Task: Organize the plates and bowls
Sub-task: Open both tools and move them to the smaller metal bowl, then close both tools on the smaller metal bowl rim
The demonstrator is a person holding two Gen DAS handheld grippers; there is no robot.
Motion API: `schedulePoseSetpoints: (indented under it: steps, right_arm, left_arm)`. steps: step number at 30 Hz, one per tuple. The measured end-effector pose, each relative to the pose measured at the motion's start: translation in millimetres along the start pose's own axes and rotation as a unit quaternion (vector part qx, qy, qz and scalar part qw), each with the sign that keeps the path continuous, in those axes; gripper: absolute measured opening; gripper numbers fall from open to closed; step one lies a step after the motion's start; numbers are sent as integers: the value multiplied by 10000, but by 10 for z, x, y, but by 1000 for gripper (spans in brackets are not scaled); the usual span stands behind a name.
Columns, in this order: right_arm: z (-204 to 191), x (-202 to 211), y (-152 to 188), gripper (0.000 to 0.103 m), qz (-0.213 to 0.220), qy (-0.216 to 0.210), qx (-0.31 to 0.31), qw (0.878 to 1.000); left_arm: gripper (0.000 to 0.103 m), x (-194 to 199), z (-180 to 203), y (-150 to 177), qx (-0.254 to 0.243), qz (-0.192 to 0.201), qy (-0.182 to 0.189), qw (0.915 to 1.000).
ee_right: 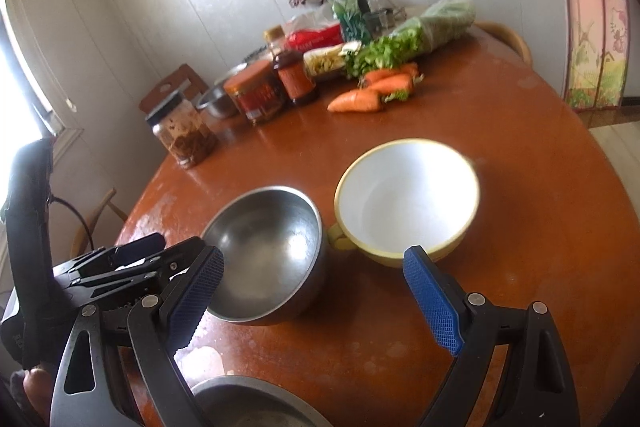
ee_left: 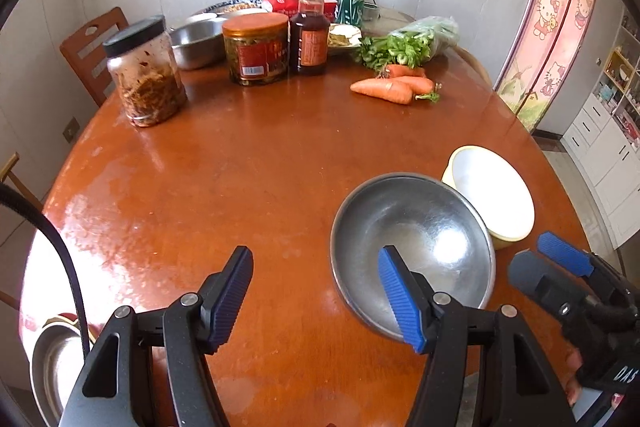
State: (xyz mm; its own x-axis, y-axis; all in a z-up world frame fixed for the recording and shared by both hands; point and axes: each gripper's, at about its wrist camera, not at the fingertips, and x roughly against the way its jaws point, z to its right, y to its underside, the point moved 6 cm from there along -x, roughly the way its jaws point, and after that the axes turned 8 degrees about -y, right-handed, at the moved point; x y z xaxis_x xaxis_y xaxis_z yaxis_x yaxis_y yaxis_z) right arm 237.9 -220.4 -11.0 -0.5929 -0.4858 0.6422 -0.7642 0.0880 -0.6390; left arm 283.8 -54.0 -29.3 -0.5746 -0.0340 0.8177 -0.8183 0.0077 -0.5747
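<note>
A steel bowl sits on the round brown table, touching a yellow-rimmed white bowl on its right. My left gripper is open and empty, its right finger over the steel bowl's near rim. My right gripper is open and empty, just in front of both bowls; it shows at the right edge of the left wrist view. Another steel bowl lies at the near table edge.
At the far side stand a dark-lidded jar, a red-lidded jar, a sauce bottle, a steel basin, carrots and bagged greens. A wooden chair stands at the left.
</note>
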Motion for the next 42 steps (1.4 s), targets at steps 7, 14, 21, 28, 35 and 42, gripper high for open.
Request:
schedulePoseSetpoints:
  steps: [7,14,21,28,35,42]
  right_arm:
    - [-1,-169,58,92,-326,-30,156,9993]
    - [-6,-263,39,87,-364,-92,345,9987]
    - [-61,-362,84,52,-523,-41,675,9963]
    - [-65,-421,99,37,-603,-132,734,9954]
    - [-64,-461,113,33,-689,-125,778,9945]
    - [-77,-462,125,30,-690,-183,720,9948]
  left_arm:
    - [65,-175,15,-8,-34,-183,23,9998]
    - [65,-292,38,9,-93,-301,-2,9995]
    - [65,-342,73,18,-150,-355,24,9993]
    - [65,-366,108,25,-193,-393,60,9990]
    - [63,-357,167,45,-269,-388,117,9988]
    - [45,-356,258,84,-351,-453,260,9980]
